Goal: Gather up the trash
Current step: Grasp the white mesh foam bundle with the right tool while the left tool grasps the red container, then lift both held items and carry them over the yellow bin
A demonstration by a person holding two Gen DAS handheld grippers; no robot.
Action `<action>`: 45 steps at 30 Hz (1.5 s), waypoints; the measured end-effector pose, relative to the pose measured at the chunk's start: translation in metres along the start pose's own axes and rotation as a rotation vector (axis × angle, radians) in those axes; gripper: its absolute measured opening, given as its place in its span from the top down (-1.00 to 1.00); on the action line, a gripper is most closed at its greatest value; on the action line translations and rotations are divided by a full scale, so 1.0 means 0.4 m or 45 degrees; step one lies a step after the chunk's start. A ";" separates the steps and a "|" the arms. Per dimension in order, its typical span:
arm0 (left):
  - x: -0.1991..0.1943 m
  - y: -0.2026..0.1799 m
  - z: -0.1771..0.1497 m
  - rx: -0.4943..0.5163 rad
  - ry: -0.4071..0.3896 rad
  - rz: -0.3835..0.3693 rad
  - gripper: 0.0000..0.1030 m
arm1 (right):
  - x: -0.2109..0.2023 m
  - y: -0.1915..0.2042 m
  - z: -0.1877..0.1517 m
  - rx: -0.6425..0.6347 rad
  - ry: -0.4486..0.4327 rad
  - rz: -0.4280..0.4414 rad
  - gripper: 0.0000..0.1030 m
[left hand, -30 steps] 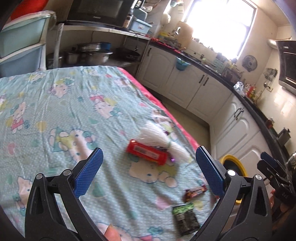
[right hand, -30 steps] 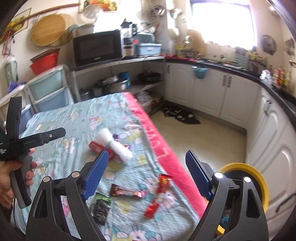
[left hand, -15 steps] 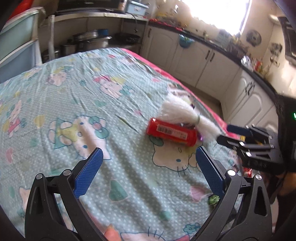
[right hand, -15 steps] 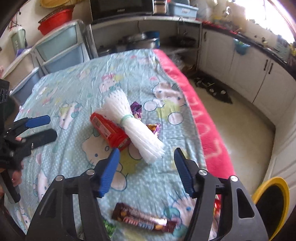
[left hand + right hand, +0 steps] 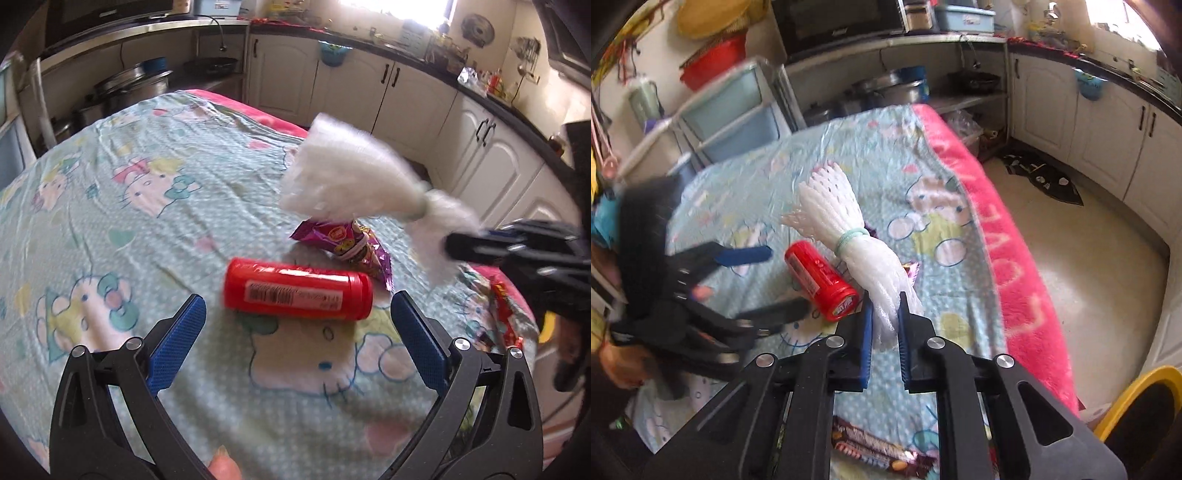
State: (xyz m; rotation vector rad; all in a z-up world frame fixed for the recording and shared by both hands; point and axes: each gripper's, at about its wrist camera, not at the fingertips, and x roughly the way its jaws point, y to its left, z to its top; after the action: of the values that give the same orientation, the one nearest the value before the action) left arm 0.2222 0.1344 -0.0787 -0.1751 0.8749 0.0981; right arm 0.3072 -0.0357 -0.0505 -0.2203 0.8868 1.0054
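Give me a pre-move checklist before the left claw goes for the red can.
1. Right claw gripping the white foam-net bundle: ok, jaws closing, pads pressing its end.
2. Bundle clear of the red cylindrical can: ok, lifted in the left view.
3. Left claw open: ok.
4. Can centred between its pads: ok, just ahead.
5. Purple snack wrapper clear of the can: cannot tell, close behind it.
6. Yellow-rimmed bin reachable: cannot tell.
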 end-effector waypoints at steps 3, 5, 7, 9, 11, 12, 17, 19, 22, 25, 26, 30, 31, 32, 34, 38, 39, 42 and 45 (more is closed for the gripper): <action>0.026 -0.021 0.009 0.030 0.013 0.030 -0.79 | -0.050 -0.019 -0.005 0.038 -0.046 -0.020 0.77; 0.044 -0.033 0.016 0.057 0.024 0.083 -0.79 | -0.081 -0.033 -0.009 0.063 -0.074 -0.033 0.77; 0.055 -0.038 0.018 0.069 0.036 0.097 -0.79 | -0.110 -0.044 -0.014 0.086 -0.099 -0.043 0.77; 0.071 -0.036 0.018 0.071 0.054 0.119 -0.79 | -0.144 -0.057 -0.024 0.107 -0.126 -0.055 0.77; 0.083 -0.032 0.015 0.067 0.071 0.119 -0.71 | -0.171 -0.065 -0.032 0.124 -0.145 -0.066 0.77; 0.087 -0.029 0.016 0.066 0.067 0.114 -0.70 | -0.180 -0.069 -0.035 0.130 -0.154 -0.072 0.77; 0.075 -0.017 0.015 0.016 0.063 0.087 -0.69 | -0.233 -0.078 -0.056 0.158 -0.194 -0.102 0.77; 0.053 -0.015 0.016 -0.004 0.042 0.068 -0.69 | -0.258 -0.081 -0.066 0.166 -0.215 -0.113 0.77; -0.003 -0.023 0.024 -0.003 -0.016 0.049 -0.69 | -0.284 -0.084 -0.072 0.172 -0.239 -0.132 0.77; -0.068 -0.041 0.039 0.006 -0.078 0.024 -0.69 | -0.326 -0.086 -0.093 0.184 -0.274 -0.166 0.77; -0.083 -0.047 0.043 0.009 -0.090 0.018 -0.69 | -0.337 -0.087 -0.099 0.191 -0.284 -0.172 0.77; -0.144 -0.087 0.059 0.036 -0.154 -0.014 -0.69 | -0.385 -0.091 -0.125 0.204 -0.320 -0.214 0.77; -0.157 -0.100 0.062 0.042 -0.170 -0.024 -0.69 | -0.399 -0.093 -0.132 0.206 -0.332 -0.233 0.77; -0.168 -0.112 0.067 0.047 -0.184 -0.037 -0.69 | -0.410 -0.095 -0.137 0.211 -0.341 -0.246 0.77; -0.190 -0.142 0.076 0.058 -0.206 -0.064 -0.69 | -0.436 -0.103 -0.152 0.224 -0.358 -0.270 0.77; -0.229 -0.195 0.091 0.094 -0.250 -0.097 -0.69 | -0.496 -0.112 -0.180 0.231 -0.395 -0.343 0.77; -0.239 -0.210 0.097 0.104 -0.264 -0.106 -0.69 | -0.513 -0.113 -0.187 0.235 -0.409 -0.359 0.77; -0.264 -0.251 0.112 0.126 -0.298 -0.136 -0.69 | -0.553 -0.116 -0.204 0.246 -0.438 -0.409 0.77; -0.287 -0.290 0.125 0.147 -0.328 -0.168 -0.69 | -0.594 -0.121 -0.215 0.252 -0.466 -0.474 0.77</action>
State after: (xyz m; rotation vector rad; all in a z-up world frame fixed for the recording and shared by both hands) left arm 0.2049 0.0288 0.0540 -0.1092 0.6081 -0.0526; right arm 0.2445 -0.2605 0.0575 -0.0274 0.5770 0.5805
